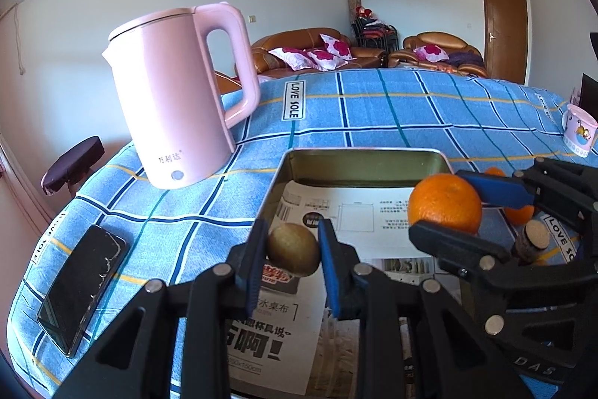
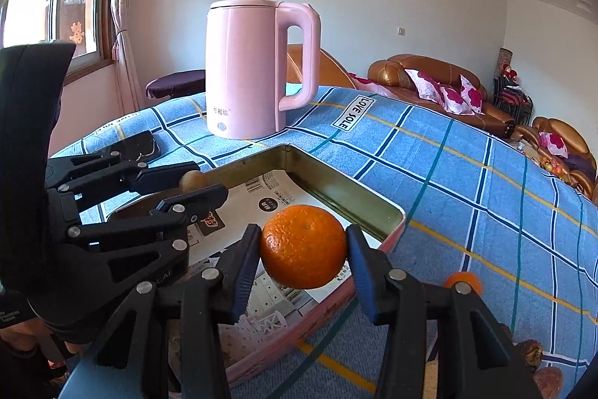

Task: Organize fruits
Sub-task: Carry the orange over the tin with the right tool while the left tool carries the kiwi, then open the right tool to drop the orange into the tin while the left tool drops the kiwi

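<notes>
My left gripper [image 1: 292, 251] is shut on a brown kiwi [image 1: 294, 248] and holds it above the paper-lined metal tin [image 1: 358, 156]. My right gripper [image 2: 303, 246] is shut on an orange [image 2: 303, 245] and holds it over the tin's [image 2: 388, 208] right side. In the left wrist view the right gripper [image 1: 456, 206] with the orange [image 1: 444, 202] shows at the right. In the right wrist view the left gripper [image 2: 194, 184] with the kiwi [image 2: 192, 180] shows at the left. More oranges [image 1: 517, 212] lie on the cloth beyond the tin; another orange [image 2: 463, 281] shows behind my right finger.
A pink kettle [image 1: 179, 92] stands on the blue checked tablecloth [image 1: 373, 114] behind the tin. A black phone [image 1: 80, 287] lies at the left. A printed mug [image 1: 579, 129] stands at the far right. Brownish fruit [image 2: 530, 352] lies at the lower right.
</notes>
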A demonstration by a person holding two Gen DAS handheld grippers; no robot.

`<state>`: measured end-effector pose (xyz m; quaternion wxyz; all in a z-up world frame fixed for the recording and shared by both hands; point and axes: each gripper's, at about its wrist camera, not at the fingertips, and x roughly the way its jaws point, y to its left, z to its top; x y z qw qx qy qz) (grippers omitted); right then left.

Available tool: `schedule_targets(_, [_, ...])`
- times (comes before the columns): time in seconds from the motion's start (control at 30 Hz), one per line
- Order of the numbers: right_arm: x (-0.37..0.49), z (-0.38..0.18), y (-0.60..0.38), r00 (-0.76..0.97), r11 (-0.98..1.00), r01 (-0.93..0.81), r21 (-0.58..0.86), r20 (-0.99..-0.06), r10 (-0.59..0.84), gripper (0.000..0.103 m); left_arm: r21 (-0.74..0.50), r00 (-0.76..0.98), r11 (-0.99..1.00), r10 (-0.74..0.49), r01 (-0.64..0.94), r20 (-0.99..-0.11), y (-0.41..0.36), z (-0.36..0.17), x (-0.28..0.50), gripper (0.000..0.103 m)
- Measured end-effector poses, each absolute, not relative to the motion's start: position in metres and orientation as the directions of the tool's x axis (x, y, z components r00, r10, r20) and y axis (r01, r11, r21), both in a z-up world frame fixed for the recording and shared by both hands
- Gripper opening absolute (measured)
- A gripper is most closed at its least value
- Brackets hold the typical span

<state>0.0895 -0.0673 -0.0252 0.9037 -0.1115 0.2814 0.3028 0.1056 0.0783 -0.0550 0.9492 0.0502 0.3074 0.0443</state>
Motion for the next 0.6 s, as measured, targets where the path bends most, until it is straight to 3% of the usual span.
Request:
schedule_targets(0.47, [0.0900,-0.0303,-0.0650,0.647,0.790,-0.613,-0.034,-0.595,0.476,0.049,0.130,0.803,0.990,0.126,-0.061,-0.583,0.0780,-0.0563,0.1057,0.030])
schedule_targets(0.53, [0.0908,-0.0307,-0.0643,0.646,0.791,-0.611,-0.035,-0.600,0.472,0.050,0.131,0.804,0.989,0.138,-0.075,-0.578,0.0797,-0.0559,0.1048,0.035])
schedule_targets(0.6, [0.0899,-0.0302,-0.0639,0.653,0.794,-0.607,-0.041,-0.595,0.469,0.050,0.124,0.807,0.987,0.152,-0.098,-0.571,0.0829,-0.0547,0.1030,0.048])
